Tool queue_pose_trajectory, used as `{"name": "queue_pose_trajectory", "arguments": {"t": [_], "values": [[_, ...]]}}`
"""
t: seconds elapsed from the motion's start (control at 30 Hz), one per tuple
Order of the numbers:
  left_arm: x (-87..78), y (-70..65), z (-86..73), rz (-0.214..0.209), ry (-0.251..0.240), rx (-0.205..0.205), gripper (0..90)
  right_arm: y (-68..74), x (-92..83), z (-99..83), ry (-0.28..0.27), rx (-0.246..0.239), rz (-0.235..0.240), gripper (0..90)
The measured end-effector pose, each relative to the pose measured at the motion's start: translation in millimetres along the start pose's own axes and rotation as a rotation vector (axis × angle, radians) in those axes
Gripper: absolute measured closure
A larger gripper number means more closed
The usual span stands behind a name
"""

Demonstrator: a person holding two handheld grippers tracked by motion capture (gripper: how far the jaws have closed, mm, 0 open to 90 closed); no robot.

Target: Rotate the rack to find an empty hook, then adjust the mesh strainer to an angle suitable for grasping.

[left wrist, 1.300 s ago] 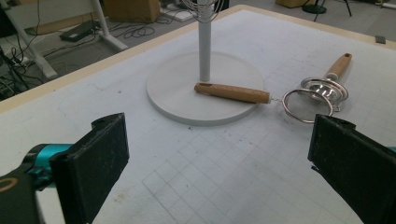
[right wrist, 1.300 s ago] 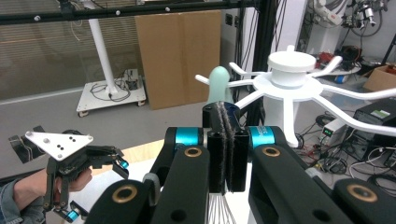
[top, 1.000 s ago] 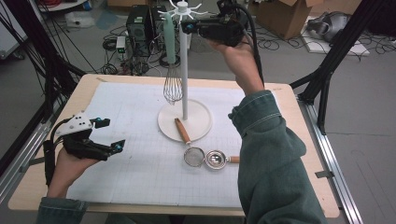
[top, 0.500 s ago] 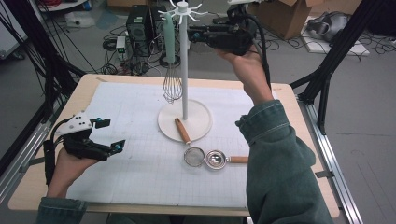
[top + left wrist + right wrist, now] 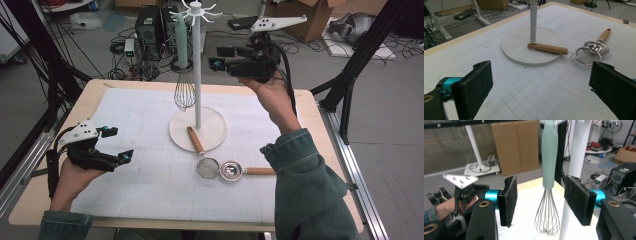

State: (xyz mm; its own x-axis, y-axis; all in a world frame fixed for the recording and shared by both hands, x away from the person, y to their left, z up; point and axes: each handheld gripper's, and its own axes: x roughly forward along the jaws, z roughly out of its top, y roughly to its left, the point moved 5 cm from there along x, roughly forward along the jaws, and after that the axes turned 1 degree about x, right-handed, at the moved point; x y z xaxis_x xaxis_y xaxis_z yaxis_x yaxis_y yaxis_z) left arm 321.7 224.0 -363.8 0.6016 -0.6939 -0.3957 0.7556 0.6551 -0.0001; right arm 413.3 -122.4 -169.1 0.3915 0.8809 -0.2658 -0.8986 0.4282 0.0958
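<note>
The right gripper (image 5: 220, 57), lower than a second ago, has just been opening its jaws and grips nothing, so the whisk (image 5: 183, 60) seemingly hangs freely on the stand (image 5: 198, 70), while the left gripper (image 5: 117, 143) rests open.

High view looks down from above, tool views sit low and close, all share the stand (image 5: 198, 65)
</note>
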Motion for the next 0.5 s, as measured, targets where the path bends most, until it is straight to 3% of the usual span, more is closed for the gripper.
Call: {"name": "queue_pose_trajectory", "arguments": {"t": [0.5], "values": [[2.0, -1.9, 0.2, -0.009, 0.006, 0.0, 5.7, 0.6, -6.3, -68.8, 0.044, 0.075, 0.004, 33.1]]}}
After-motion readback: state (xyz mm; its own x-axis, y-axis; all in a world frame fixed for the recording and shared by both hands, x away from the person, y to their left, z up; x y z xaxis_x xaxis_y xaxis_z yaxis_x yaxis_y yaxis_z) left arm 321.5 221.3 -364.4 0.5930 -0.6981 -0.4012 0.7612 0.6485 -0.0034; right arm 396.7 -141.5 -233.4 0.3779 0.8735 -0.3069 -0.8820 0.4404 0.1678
